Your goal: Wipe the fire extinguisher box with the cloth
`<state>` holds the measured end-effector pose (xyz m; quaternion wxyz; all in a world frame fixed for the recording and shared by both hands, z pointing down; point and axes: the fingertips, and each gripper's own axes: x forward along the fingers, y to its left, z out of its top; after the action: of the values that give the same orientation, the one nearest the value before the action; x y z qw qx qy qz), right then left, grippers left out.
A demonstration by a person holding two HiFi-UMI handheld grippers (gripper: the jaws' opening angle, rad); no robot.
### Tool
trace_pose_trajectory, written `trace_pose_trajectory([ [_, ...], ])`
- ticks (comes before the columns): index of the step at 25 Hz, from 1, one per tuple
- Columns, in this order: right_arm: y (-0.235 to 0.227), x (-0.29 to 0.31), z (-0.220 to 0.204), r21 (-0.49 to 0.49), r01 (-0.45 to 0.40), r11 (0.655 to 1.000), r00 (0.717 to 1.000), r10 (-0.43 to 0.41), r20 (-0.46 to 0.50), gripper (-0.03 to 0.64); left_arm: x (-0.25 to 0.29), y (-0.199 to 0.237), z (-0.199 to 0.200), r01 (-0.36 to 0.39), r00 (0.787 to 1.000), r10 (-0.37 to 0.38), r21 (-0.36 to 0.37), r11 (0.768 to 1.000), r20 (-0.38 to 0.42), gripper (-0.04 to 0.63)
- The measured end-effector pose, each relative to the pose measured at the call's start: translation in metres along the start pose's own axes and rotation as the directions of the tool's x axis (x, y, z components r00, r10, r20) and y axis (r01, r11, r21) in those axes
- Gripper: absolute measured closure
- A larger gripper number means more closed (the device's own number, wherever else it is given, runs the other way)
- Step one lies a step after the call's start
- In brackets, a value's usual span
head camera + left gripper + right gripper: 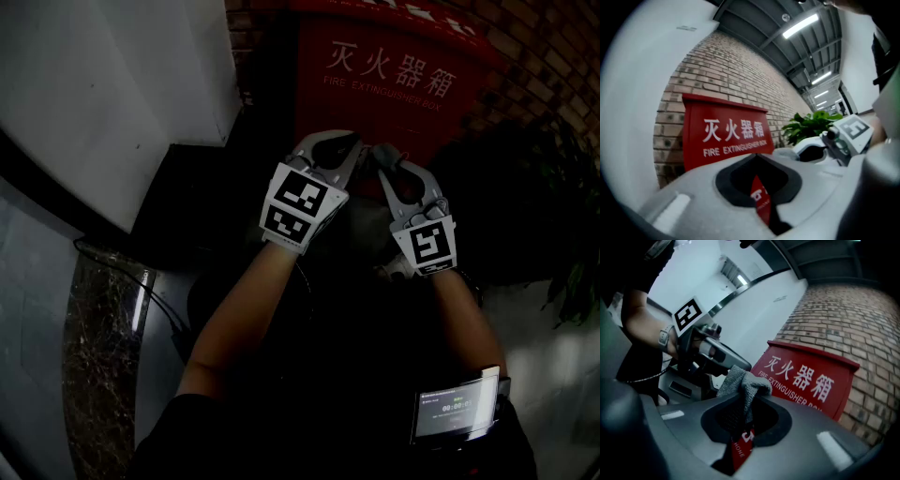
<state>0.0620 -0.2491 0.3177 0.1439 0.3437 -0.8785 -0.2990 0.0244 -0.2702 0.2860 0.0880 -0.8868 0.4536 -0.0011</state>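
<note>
Since the gray cloth (743,385) was bunched at the tip of my right gripper (380,156), its fingers were closed tight on it, and a lump stuck out past them. My left gripper (353,142) was just beside it, with its fingers pressed together and nothing between. Both tips were near the front of the red fire extinguisher box (394,80). I could not tell if the cloth touched it. A brick wall (722,70) stood behind the box, with a white wall (103,94) on its left and a green plant (553,178) on its right.

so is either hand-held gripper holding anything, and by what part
The right hand-held gripper pinches the grey cloth by a bunched fold; the left hand-held gripper holds nothing.
</note>
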Motion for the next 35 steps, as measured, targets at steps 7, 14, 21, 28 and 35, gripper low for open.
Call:
trace_pose_trajectory([
  [7, -0.037, 0.058, 0.055, -0.322, -0.023, 0.946, 0.991, -0.02, -0.129, 0.584, 0.012, 0.084, 0.052, -0.149, 0.989, 0.15, 0.038, 0.988, -0.015, 0.592],
  [14, -0.071, 0.11, 0.093, -0.632, -0.026, 0.774, 0.969, -0.135, -0.205, 0.584, 0.012, 0.134, 0.05, -0.21, 0.976, 0.211, 0.015, 0.978, -0.055, 0.592],
  [21, -0.089, 0.145, 0.127, -0.727, -0.03, 0.686, 0.944, -0.22, -0.247, 0.584, -0.002, 0.163, 0.046, -0.262, 0.965, 0.262, -0.02, 0.965, -0.016, 0.592],
  [28, -0.076, 0.172, 0.141, -0.798, -0.08, 0.598, 0.928, -0.247, -0.278, 0.585, -0.01, 0.152, 0.051, -0.241, 0.97, 0.241, -0.005, 0.97, 0.0, 0.592],
  [35, -0.083, 0.18, 0.136, -0.798, -0.082, 0.597, 0.92, -0.262, -0.291, 0.586, -0.01, 0.138, 0.05, -0.218, 0.976, 0.218, -0.021, 0.976, 0.023, 0.592],
])
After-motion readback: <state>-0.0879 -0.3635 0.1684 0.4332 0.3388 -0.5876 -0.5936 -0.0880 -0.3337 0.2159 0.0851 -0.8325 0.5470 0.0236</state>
